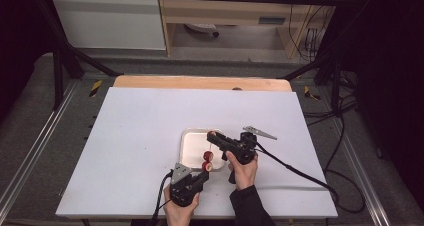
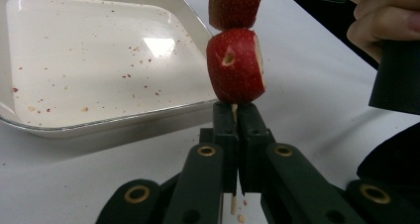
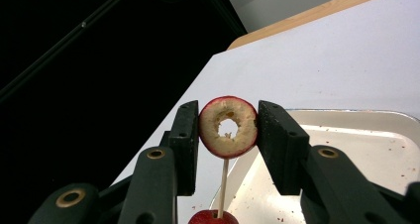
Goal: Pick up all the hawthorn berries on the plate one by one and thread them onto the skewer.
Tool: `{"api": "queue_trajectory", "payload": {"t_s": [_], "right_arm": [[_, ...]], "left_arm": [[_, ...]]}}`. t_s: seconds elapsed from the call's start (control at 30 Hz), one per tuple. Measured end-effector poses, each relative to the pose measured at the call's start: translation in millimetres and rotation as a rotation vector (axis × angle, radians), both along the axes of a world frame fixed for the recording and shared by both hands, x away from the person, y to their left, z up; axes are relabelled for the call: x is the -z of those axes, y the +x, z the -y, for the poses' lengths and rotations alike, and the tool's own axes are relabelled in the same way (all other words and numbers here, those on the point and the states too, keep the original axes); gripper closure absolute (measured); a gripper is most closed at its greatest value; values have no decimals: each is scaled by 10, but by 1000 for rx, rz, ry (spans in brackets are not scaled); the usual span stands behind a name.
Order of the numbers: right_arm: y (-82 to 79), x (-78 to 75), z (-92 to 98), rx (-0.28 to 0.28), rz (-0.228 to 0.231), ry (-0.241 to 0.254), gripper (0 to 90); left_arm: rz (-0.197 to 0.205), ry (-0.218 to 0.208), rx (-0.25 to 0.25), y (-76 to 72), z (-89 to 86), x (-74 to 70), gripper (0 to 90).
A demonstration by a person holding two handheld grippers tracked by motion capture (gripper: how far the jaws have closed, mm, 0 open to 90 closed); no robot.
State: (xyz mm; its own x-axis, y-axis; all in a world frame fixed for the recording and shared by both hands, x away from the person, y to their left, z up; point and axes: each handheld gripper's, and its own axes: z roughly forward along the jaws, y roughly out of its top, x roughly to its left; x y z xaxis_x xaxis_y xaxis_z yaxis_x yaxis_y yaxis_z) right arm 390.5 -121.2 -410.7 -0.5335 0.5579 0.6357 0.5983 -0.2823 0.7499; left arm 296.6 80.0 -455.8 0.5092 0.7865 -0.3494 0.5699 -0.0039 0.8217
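My left gripper (image 2: 233, 110) is shut on the lower end of a thin wooden skewer (image 2: 234, 106) that stands upright beside the tray. Two red fruit pieces (image 2: 235, 65) (image 2: 235, 6) are threaded on it, one above the other. In the high view this gripper (image 1: 205, 175) sits at the table's front, with the threaded pieces (image 1: 207, 161) above it. My right gripper (image 3: 228, 127) is shut on a cored red fruit ring (image 3: 242, 135), held over the skewer (image 3: 223, 184), whose tip meets the ring's lower edge. That gripper (image 1: 212, 136) reaches in from the right, over the tray.
A white tray (image 1: 192, 146) speckled with red crumbs (image 2: 99, 60) lies mid-table, just behind the skewer. The white tabletop (image 1: 140, 136) ends at a wooden strip (image 1: 200, 82) at the back. Cables trail from both grippers toward the table's front and right.
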Motion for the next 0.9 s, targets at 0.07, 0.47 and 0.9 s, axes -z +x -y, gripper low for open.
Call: {"api": "queue_trajectory", "payload": {"t_s": [0.07, 0.47, 0.9], "right_arm": [[-6, -3, 2, 0, -1, -2, 624], [-15, -24, 24, 0, -22, -33, 625], [-49, 7, 7, -18, -38, -43, 625]], "left_arm": [[0, 1, -3, -2, 1, 3, 883], [19, -17, -23, -14, 13, -16, 884], [-6, 4, -8, 75, 36, -21, 885]]}}
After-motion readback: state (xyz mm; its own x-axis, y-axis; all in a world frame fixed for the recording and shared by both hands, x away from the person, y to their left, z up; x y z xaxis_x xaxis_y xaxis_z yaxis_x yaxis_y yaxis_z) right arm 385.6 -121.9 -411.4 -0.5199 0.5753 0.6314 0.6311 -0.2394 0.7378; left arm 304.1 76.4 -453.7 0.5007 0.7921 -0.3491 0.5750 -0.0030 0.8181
